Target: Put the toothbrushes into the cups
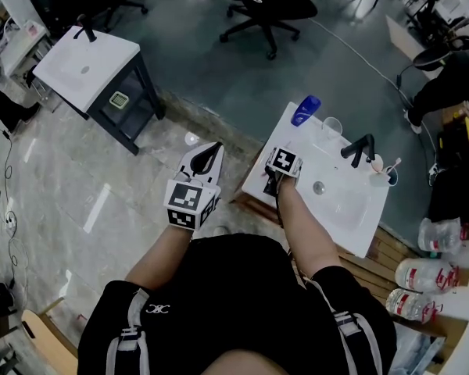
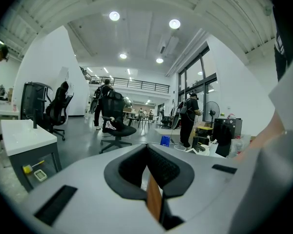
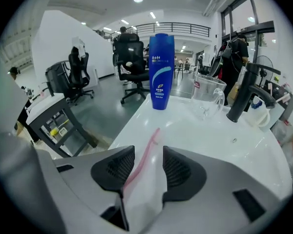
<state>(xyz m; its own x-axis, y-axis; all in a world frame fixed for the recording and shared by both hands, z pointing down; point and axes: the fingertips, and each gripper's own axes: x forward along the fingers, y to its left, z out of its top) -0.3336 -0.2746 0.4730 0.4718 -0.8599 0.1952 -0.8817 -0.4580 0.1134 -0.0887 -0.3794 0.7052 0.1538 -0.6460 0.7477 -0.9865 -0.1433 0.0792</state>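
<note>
Fingers (image 3: 115, 169) of the right gripper (image 3: 147, 155) stand apart around a slim, pale-pink toothbrush (image 3: 151, 138) lying at the washbasin counter's (image 3: 200, 130) near edge. The left gripper's (image 2: 147, 147) jaws meet on nothing.

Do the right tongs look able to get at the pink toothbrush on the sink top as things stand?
Probably yes. The right tongs hang open with the toothbrush lying between them on the sink top, nothing over it. The bottle and glass cup stand farther back.
</note>
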